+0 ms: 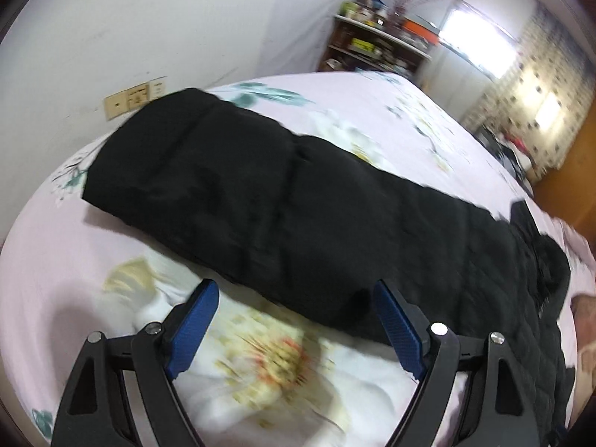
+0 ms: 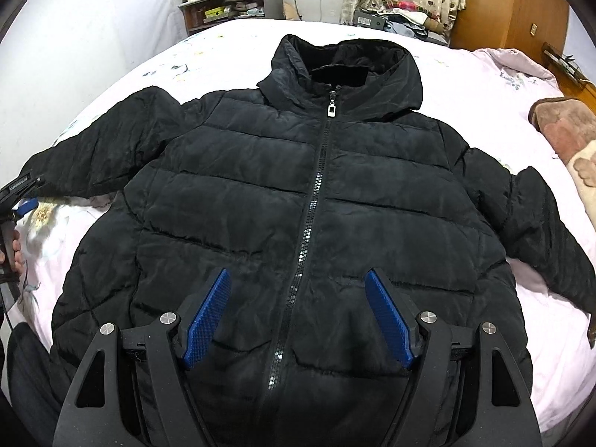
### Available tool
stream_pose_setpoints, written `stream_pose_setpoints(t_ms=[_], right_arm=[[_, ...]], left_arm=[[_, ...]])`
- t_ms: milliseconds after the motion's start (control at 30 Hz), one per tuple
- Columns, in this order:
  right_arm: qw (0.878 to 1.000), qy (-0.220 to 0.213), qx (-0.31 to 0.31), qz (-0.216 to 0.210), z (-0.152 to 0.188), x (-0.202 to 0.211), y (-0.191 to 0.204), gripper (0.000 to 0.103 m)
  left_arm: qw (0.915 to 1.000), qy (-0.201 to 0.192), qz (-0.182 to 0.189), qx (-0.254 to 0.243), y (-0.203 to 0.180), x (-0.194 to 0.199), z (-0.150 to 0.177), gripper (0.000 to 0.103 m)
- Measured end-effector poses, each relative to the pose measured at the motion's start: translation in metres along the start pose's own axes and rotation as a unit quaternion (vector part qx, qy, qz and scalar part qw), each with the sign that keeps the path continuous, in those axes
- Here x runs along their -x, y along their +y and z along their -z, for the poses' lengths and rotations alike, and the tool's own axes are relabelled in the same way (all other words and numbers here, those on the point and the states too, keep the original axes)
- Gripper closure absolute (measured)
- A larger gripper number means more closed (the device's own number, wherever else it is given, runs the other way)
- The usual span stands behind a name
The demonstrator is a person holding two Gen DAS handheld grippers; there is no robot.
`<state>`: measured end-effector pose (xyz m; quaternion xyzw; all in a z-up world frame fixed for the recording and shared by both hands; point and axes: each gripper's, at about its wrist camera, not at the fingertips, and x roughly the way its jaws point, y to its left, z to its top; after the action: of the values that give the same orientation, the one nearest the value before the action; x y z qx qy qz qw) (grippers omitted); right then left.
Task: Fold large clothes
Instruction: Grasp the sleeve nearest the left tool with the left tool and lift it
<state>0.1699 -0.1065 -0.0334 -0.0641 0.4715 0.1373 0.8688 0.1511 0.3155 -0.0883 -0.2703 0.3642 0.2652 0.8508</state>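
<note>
Jacket (image 2: 298,201), black, quilted and hooded, lies face up and zipped on the floral bedsheet (image 2: 484,85), both sleeves spread. Its long axis follows the zipper (image 2: 313,201), hood pointing toward the far shelf (image 2: 227,7). Folding appears not yet begun. Left gripper (image 1: 294,320) hovers wide open and empty just beside the jacket's left sleeve (image 1: 260,201). Right gripper (image 2: 298,305) hovers wide open and empty over the jacket's hem. Next move, as judged: grasp that sleeve and fold it across the jacket's chest.
</note>
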Motion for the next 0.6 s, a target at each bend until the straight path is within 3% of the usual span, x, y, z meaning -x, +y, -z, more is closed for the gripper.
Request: stream_pose_setpoints(t_ms=[200,267,300,367,400,433,600], right_arm=[[1.0,0.008,0.0,0.007,-0.006,-0.01,-0.006,0.028],[1.0,0.011,-0.006,0.008,-0.008,-0.014,-0.01,0.028],[1.0,0.013,-0.008,0.009,-0.009,-0.015,-0.012,0.028],[1.0,0.014,-0.013,0.013,-0.011,-0.016,-0.016,0.028],[1.0,0.014,-0.015,0.016,-0.011,-0.017,-0.018,0.028],[1.0,0.016,-0.016,0.018,-0.012,-0.017,-0.02,0.028],[0.999,0.021,-0.026,0.015,-0.013,-0.018,-0.03,0.028]], left_arm=[[0.9997,-0.02,-0.015,0.008,0.008,-0.009,-0.009,0.017],[0.9993,-0.025,-0.028,0.0,0.005,-0.012,-0.012,0.022],[0.999,-0.026,-0.036,-0.007,0.003,-0.014,-0.013,0.028],[0.9985,-0.025,-0.044,-0.021,-0.001,-0.014,-0.016,0.054],[0.9985,-0.024,-0.043,-0.023,-0.001,-0.013,-0.019,0.074],[0.9985,-0.025,-0.043,-0.022,-0.001,-0.011,-0.023,0.087],[0.9982,-0.043,-0.007,-0.041,-0.018,0.022,-0.039,0.091]])
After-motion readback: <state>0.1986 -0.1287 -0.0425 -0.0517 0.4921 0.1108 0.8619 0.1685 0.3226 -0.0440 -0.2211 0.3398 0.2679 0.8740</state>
